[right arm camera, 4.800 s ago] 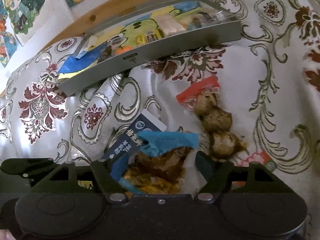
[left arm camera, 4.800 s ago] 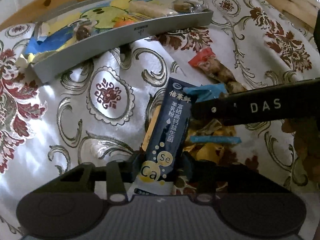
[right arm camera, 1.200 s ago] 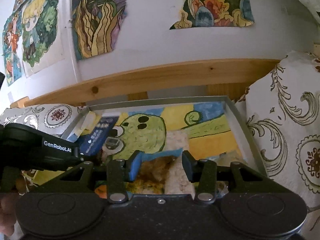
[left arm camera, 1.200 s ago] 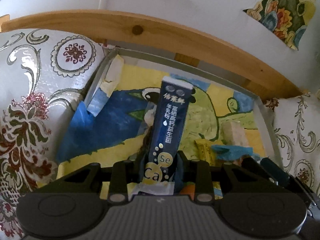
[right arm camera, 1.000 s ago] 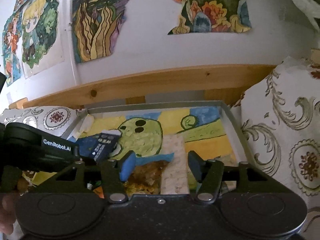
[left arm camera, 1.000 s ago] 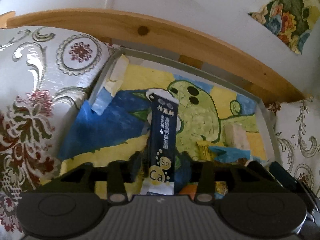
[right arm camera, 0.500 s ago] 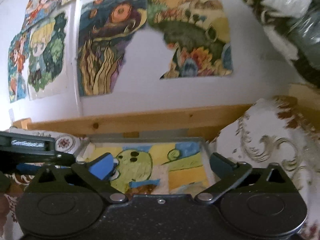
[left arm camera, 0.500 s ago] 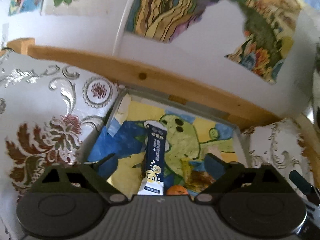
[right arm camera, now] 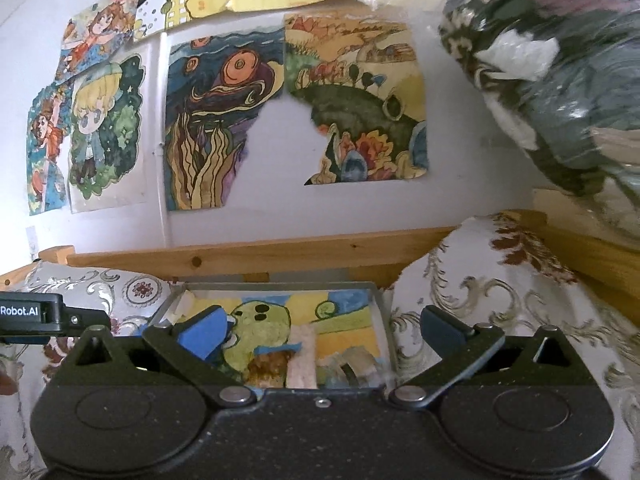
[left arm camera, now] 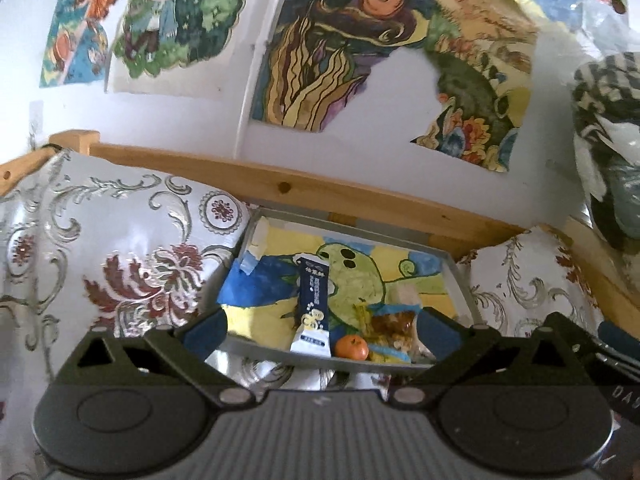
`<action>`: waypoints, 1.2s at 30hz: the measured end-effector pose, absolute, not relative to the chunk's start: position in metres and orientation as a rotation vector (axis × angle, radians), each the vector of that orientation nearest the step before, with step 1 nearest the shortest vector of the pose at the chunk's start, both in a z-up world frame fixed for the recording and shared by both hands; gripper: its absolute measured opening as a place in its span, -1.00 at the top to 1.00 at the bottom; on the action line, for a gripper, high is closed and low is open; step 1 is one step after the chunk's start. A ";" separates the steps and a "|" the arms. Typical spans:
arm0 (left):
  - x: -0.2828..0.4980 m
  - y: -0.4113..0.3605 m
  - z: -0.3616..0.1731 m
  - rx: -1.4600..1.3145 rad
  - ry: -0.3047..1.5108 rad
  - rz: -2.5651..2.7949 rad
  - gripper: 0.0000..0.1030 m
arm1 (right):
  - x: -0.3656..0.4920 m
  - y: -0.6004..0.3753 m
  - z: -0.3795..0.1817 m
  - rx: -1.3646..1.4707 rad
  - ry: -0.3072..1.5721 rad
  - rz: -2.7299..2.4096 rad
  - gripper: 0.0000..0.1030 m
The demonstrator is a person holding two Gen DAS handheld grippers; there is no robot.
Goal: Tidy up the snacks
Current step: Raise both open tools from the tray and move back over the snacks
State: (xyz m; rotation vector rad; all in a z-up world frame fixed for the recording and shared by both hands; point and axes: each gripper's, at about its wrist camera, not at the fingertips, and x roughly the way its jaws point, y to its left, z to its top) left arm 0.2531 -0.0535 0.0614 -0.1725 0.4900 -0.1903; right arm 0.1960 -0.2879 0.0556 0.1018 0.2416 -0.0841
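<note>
Sachet (left arm camera: 313,306) and orange (left arm camera: 351,347) lie in tray (left arm camera: 460,276)

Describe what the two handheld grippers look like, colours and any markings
Both are black plastic with two round discs on a ribbed or speckled body, angled linkage arms with silver rivets, and blue pads on the fingers. The left gripper side reads "Robot.AI"; the right gripper shows "DA" lettering.

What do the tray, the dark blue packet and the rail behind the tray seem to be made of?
Tray: probably metal or grey plastic, with thin, smooth, matte walls; the look leaves it open.
Dark blue packet: likely glossy plastic film, flat with printed text and a sealed white end.
Rail: pale wood, apparently unpainted, with a visible knot and grain.
</note>
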 end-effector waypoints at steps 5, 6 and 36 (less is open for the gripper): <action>0.223 -0.049 0.057 -0.172 0.486 -0.189 -0.99 | 0.159 -0.288 0.055 0.112 0.239 -0.103 -0.99; 0.218 -0.048 0.056 -0.171 0.488 -0.187 -0.99 | 0.152 -0.289 0.054 0.114 0.241 -0.106 -0.99; 0.114 -0.023 -0.011 -0.027 0.632 -0.195 -0.99 | 0.071 -0.257 0.018 0.062 0.543 -0.123 -0.99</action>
